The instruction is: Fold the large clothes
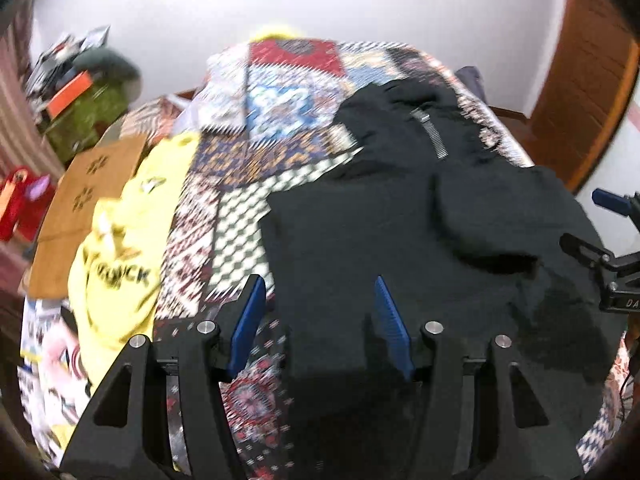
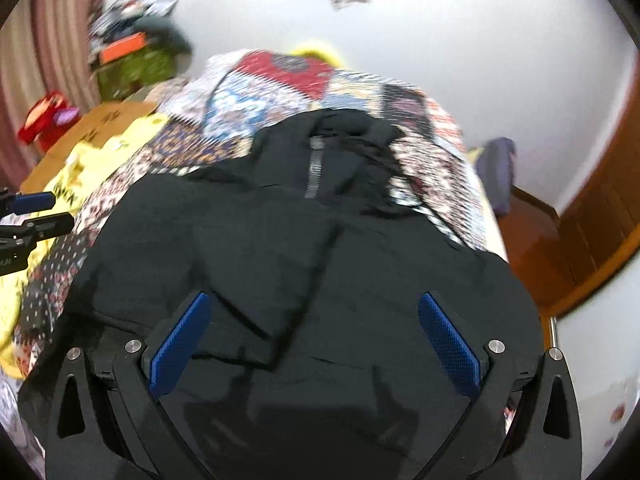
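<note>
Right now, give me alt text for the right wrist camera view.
A black jacket with a zipper lies spread on a patterned bedspread, with the open right gripper above its near edge. The left gripper shows at the left edge, beside a yellow shirt.

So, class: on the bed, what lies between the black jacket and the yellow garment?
Only patterned bedspread; nothing else sits between the black jacket and the yellow garment. The left wrist view shows it best.
</note>
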